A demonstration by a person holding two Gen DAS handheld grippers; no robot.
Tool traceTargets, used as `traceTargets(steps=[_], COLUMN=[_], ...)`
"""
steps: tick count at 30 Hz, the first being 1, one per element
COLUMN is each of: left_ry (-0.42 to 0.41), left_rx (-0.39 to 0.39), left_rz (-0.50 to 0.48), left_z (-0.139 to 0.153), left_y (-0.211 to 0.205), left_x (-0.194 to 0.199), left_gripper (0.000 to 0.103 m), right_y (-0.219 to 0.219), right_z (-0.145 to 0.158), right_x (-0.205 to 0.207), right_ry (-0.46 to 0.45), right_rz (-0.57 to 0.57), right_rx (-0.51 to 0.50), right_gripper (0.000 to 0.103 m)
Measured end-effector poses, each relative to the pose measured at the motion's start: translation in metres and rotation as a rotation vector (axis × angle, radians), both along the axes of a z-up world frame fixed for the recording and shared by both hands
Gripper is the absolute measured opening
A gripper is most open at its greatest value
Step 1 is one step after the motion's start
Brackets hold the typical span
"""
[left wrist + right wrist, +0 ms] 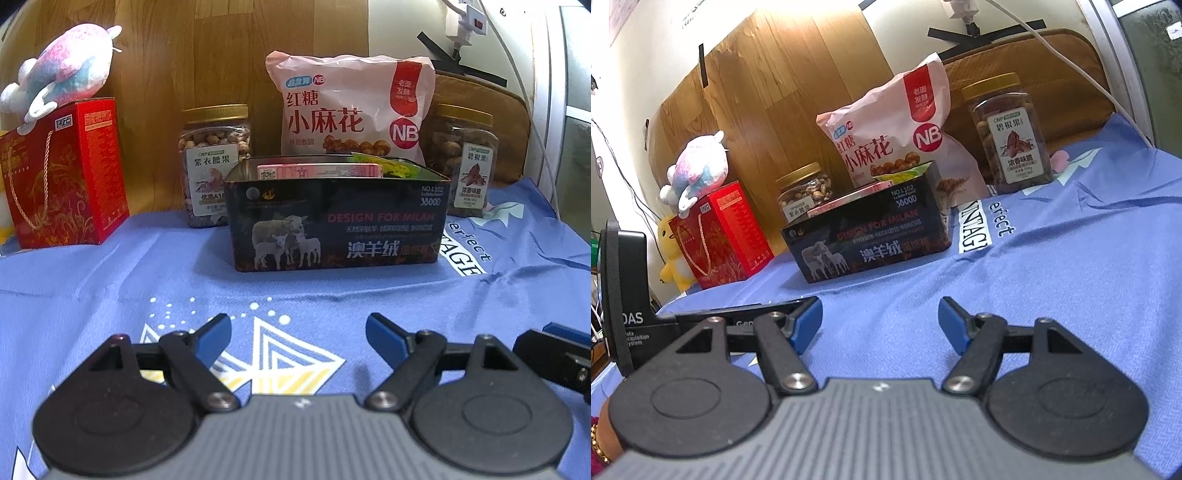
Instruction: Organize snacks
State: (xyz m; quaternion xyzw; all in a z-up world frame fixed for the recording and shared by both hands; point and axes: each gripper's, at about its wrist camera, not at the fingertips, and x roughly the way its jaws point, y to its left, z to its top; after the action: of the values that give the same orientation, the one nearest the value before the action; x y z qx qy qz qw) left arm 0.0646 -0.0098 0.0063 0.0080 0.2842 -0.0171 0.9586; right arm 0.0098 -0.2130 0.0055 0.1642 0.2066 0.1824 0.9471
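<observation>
A dark open tin box (336,229) with sheep on its side stands on the blue cloth; it also shows in the right wrist view (868,236). Pink (317,171) and green (395,168) snack packets stick out of it. Behind it lean a pink snack bag (351,107) (890,136) and two gold-lidded nut jars, one left (214,162) (805,192) and one right (465,158) (1008,136). My left gripper (299,328) is open and empty, low over the cloth in front of the box. My right gripper (879,317) is open and empty, right of the left one.
A red gift box (62,173) (724,236) with a plush toy (62,70) on top stands at the left. A yellow plush (674,254) sits beside it. A wooden board (221,55) and a white wall back the table. The blue cloth (110,280) covers the table.
</observation>
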Motion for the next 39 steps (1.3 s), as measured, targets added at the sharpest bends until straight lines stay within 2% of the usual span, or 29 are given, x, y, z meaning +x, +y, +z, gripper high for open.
traceTargets(steps=[3, 39], left_ry=[-0.005, -0.015], left_rx=[0.000, -0.001], left_rz=[-0.006, -0.016], left_z=[0.0006, 0.0015], left_y=[-0.0004, -0.0005], left_x=[-0.0006, -0.0027], left_gripper=[0.089, 0.089], right_y=[0.0005, 0.0016], right_z=[0.0000, -0.0003], right_x=[0.0001, 0.0002], right_ry=[0.000, 0.001], right_rz=[-0.005, -0.009], right_rx=[-0.001, -0.009], right_gripper=[0.072, 0.074])
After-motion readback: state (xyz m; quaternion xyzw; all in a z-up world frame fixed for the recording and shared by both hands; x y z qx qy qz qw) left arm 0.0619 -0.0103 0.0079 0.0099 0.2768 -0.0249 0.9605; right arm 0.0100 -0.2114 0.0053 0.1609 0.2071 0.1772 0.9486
